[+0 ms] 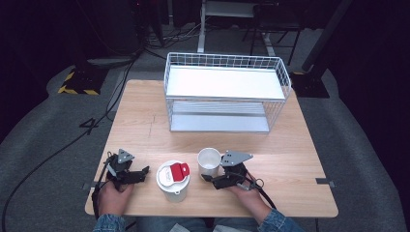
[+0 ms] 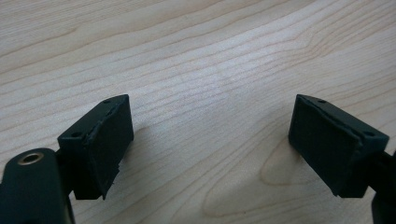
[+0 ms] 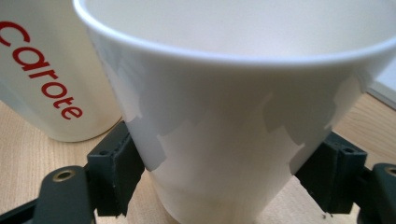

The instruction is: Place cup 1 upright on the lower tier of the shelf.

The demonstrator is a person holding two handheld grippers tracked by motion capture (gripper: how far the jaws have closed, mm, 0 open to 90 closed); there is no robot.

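A white paper cup (image 1: 209, 160) stands on the wooden table (image 1: 290, 159) at the front middle. My right gripper (image 1: 212, 171) is shut on it, and in the right gripper view the two black pads (image 3: 116, 172) press the lower wall of the cup (image 3: 224, 116). Just left of it stands a white tumbler (image 1: 173, 181) with a white and red lid, its side (image 3: 46, 70) printed "carote" in red. My left gripper (image 1: 145, 173) rests at the front left, pointing toward the tumbler but apart from it. Its jaws (image 2: 210, 144) stand open over bare wood.
A white wire rack (image 1: 227, 92) with two shelves stands at the back middle of the table. Cables run over the grey floor (image 1: 58, 135) to the left. The table's front edge lies just below both hands.
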